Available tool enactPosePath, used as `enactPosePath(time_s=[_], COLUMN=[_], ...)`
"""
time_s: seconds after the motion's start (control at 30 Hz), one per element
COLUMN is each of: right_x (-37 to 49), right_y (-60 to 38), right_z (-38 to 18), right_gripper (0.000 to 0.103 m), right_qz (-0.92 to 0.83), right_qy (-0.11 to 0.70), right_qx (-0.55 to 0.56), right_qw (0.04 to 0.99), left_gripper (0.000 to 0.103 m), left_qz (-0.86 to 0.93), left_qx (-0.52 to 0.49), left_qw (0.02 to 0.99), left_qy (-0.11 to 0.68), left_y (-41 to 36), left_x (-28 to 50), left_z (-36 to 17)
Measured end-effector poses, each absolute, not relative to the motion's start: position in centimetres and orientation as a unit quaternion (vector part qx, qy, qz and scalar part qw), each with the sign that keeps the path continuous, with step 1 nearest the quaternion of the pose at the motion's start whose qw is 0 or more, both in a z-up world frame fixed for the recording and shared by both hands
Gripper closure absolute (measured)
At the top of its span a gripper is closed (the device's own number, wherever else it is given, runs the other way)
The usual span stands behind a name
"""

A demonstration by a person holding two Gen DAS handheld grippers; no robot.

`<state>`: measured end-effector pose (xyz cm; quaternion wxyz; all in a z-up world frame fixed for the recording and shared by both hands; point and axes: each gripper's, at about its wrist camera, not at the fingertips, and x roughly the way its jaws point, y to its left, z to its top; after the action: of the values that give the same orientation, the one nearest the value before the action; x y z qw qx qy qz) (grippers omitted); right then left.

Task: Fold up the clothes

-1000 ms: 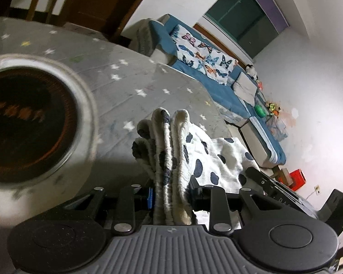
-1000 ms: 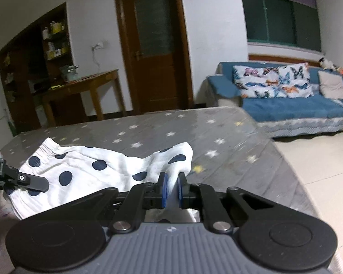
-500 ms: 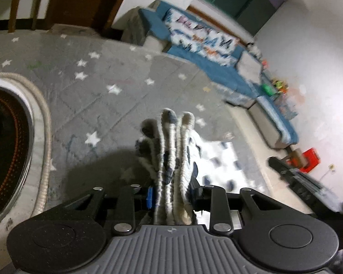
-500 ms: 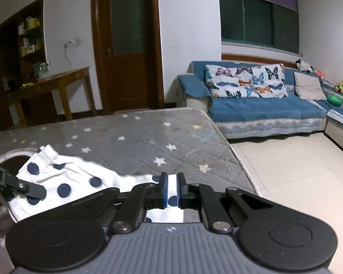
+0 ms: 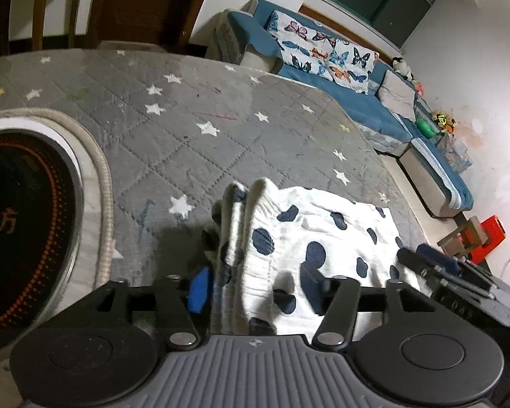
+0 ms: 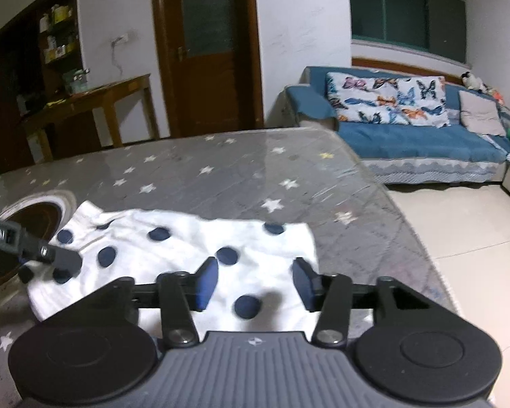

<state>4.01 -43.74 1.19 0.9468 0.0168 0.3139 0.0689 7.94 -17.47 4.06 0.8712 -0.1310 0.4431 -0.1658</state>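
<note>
Both grippers have let go since 0.5 s ago: the right gripper (image 6: 255,284), then pinched shut on a corner of cloth, now stands with its jaws spread wide and nothing between them, and the left gripper (image 5: 256,285), then clamped on a thick bunch of gathered fabric, has also opened, its 2 blue pads well apart.

Nearest the left wrist camera, the bunched, elasticated edge of the polka-dot garment (image 5: 309,234) sits in the gap between the open jaws, touching or just beside the left pad; I cannot tell whether any of it is caught. From the right wrist view the same garment (image 6: 173,248) lies spread on the star-patterned grey cover (image 6: 241,173), fairly flat, its right edge straight and close to the table's near corner, with the left gripper's finger resting at its left end.

Beyond the cloth, at its left end, a round dark opening (image 5: 20,224) with a pale rim is set into the cover. Farther off stand the blue sofa (image 6: 414,142) with butterfly cushions and a wooden door (image 6: 207,47).

As a judgement, 1 fold looks laid down and released. The bunched end wants smoothing, and probably another fold remains before the piece is compact.
</note>
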Motion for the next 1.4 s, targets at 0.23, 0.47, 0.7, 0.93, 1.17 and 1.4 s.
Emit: enactPosePath(time_s=[0.23,0.47,0.7,0.93,1.17,1.4], right_x=[4.5,6.4,7.7,8.5,9.1,9.3], right_y=[-42.6,-42.4,-42.9,-42.6,-42.2,-42.3], right_z=[1.1,0.8,-0.4,-0.4,-0.5,-0.2], right_gripper=[0.023,0.019,0.013,0.005,0.0,0.0], right_qz=[0.089,0.092,0.082,0.081,0.077,0.075], right_qy=[0.322,0.333,0.353,0.361,0.373,0.379], right_qx=[0.024,0.035,0.043,0.039,0.031,0.031], right_qw=[0.942,0.938,0.931,0.928,0.924,0.922], left_gripper=[0.011,0.009,0.006,0.005,0.002,0.002], left_qz=[-0.149,-0.131,-0.124,-0.119,-0.118,-0.116], left_qx=[-0.101,-0.068,-0.044,-0.031,-0.02,-0.018], left_qw=[0.896,0.904,0.906,0.904,0.903,0.904], left_qy=[0.406,0.401,0.402,0.41,0.412,0.411], left_y=[-17.4,-18.3,-18.9,-19.1,-19.4,-19.2], left_x=[7.3,8.6,9.6,10.3,10.8,11.0], left_z=[5.7,5.2,4.4,3.6,3.1,2.9])
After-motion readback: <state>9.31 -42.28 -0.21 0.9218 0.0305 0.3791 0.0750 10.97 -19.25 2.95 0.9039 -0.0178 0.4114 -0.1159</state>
